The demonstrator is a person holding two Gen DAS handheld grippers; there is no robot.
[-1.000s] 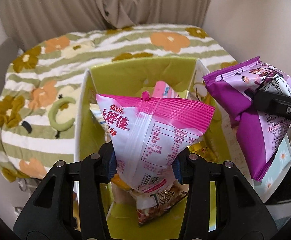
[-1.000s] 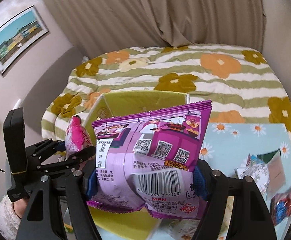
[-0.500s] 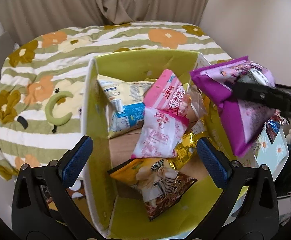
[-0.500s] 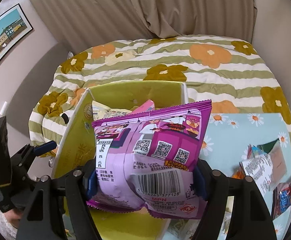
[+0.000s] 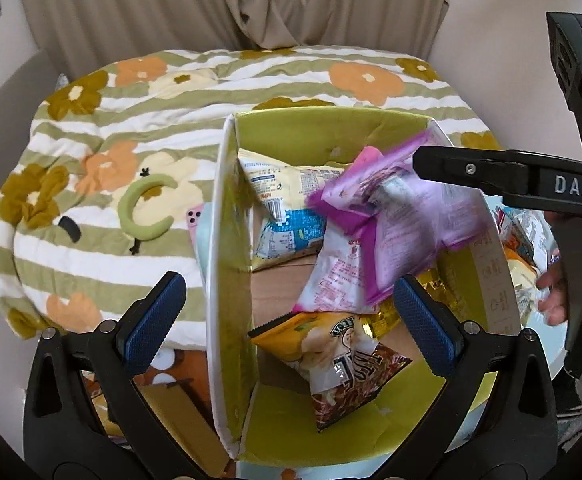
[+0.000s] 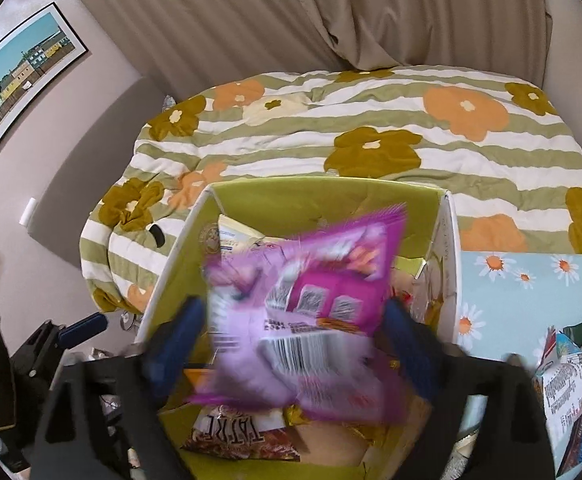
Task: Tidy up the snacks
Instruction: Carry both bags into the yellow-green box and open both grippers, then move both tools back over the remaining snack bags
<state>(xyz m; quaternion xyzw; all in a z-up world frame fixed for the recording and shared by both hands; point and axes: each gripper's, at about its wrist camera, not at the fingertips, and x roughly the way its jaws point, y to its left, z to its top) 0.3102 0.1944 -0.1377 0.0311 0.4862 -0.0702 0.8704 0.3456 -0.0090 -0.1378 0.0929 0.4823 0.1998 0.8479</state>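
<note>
A green-lined cardboard box (image 5: 219,240) (image 6: 323,196) stands against the bed and holds several snack bags: a pink-and-white bag (image 5: 331,276), a yellow-and-blue bag (image 5: 287,200) and an orange-brown bag (image 5: 343,360) (image 6: 243,432). My left gripper (image 5: 289,308) hangs open above the box with nothing between its blue pads (image 5: 155,312). My right gripper (image 6: 293,332) is over the box's right side and its jaws are opening. A blurred purple snack bag (image 6: 303,300) (image 5: 403,224) lies loose between them, dropping toward the box.
Behind the box lies a bed with a striped floral blanket (image 5: 131,152). A pink phone (image 5: 195,220) rests by the box's left wall. To the right, a daisy-print tabletop (image 6: 531,280) carries more snack packs (image 6: 563,380). A person's hand (image 5: 559,288) holds the right gripper.
My left gripper let go of the pink-and-white bag, which now lies in the box. The right gripper carried the purple bag over the box and spread its jaws; the bag is slipping free.
</note>
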